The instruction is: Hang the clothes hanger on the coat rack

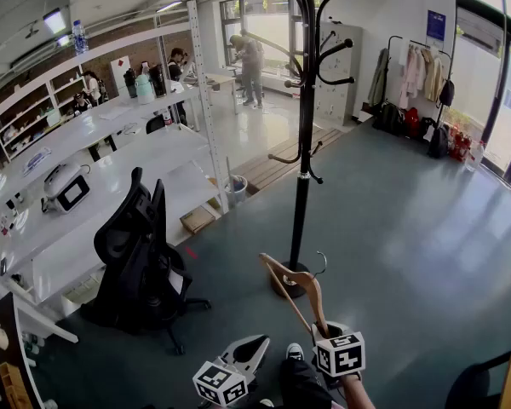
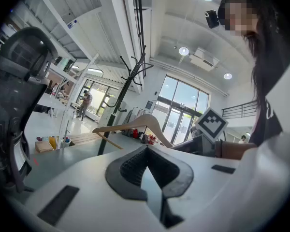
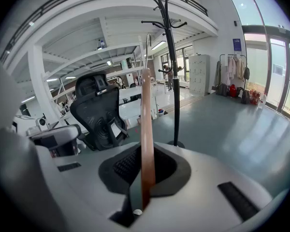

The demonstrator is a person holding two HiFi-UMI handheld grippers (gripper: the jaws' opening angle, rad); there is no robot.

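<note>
The black coat rack stands on the grey floor ahead, its curved hooks high up. A wooden clothes hanger with a metal hook hangs in the air near the rack's base, and my right gripper is shut on one of its arms. In the right gripper view the wooden arm runs straight up between the jaws of the right gripper, with the coat rack beyond. My left gripper is low and to the left, shut and empty. The left gripper looks at the hanger and rack.
A black office chair stands left of me, beside long white shelving. A wooden platform lies behind the rack. A clothes rail with garments stands at the far right by the glass wall. People stand far off at the window.
</note>
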